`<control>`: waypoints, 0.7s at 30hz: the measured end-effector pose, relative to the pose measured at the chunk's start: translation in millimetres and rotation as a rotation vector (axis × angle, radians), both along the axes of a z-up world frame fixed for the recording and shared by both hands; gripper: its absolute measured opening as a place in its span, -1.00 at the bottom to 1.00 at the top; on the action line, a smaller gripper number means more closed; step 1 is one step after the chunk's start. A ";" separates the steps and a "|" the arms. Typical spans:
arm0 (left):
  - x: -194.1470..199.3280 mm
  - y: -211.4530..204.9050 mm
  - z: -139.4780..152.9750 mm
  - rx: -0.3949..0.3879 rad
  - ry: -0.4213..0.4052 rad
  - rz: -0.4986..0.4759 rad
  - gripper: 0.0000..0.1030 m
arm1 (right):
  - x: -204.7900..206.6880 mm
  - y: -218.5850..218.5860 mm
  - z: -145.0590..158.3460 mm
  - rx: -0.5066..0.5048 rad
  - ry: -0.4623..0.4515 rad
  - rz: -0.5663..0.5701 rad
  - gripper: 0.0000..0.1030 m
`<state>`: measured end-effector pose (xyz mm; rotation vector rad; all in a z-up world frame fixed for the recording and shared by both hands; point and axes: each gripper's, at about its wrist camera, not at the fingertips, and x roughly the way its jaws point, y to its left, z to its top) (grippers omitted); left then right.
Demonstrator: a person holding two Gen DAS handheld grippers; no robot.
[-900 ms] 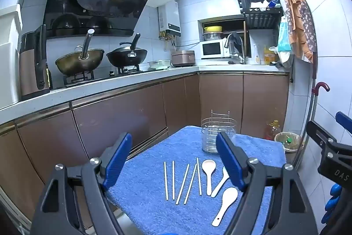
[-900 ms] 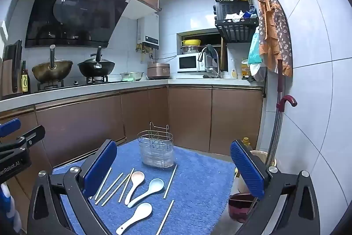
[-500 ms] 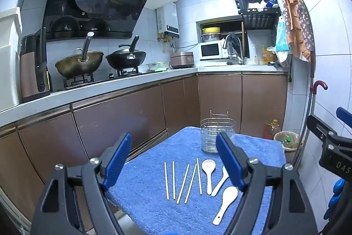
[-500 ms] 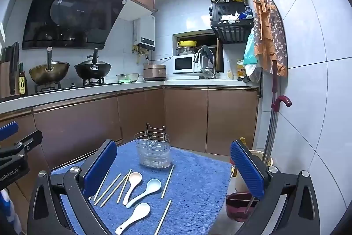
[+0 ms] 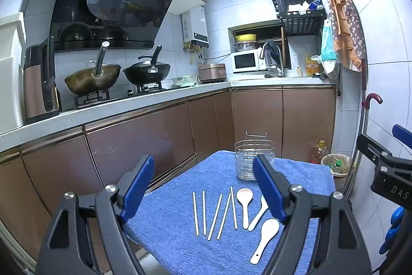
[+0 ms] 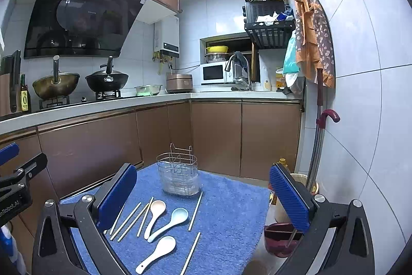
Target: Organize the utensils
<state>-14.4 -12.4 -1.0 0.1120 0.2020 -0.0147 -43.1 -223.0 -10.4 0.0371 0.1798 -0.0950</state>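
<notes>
Bright ceiling light glares overhead; sharp pictures, fisheye-bent, edges dark.

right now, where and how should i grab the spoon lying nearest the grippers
Probably by the handle. The nearest white spoon lies flat on the blue towel, bowl away, thin handle angled toward the near left. Come from above with the jaws set across the handle's mid-length: it is narrow and has bare towel on both sides, while the bowl is wide and rounded.

Kitchen background: two woks (image 5: 92, 77) on a gas stove, range hood (image 5: 110, 14) above; white microwave (image 5: 246, 62) on the counter beside a faucet (image 5: 273, 57); brown cabinets (image 6: 216, 138) below; wall rack (image 6: 267, 19).
</notes>
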 end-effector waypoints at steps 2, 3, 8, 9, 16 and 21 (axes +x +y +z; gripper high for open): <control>1.8 -1.7 -1.0 0.003 0.003 -0.001 0.51 | 0.6 -1.1 -0.9 0.003 0.003 0.000 1.00; 2.9 -2.1 -1.8 0.003 0.005 -0.002 0.51 | 2.1 -1.8 -1.0 0.004 0.006 0.000 1.00; 8.4 -1.2 -5.7 -0.001 -0.011 0.008 0.51 | 10.5 -6.8 -3.7 0.015 0.024 -0.002 1.00; 9.9 -1.0 -6.3 -0.005 -0.011 0.009 0.51 | 12.7 -8.4 -5.3 0.018 0.030 -0.003 1.00; 19.7 7.5 -7.1 -0.020 -0.014 0.007 0.51 | 25.6 -16.7 -13.9 0.026 0.055 -0.013 1.00; 23.0 12.6 -1.4 -0.020 -0.042 0.005 0.51 | 36.3 -23.0 -20.4 0.031 0.077 -0.007 1.00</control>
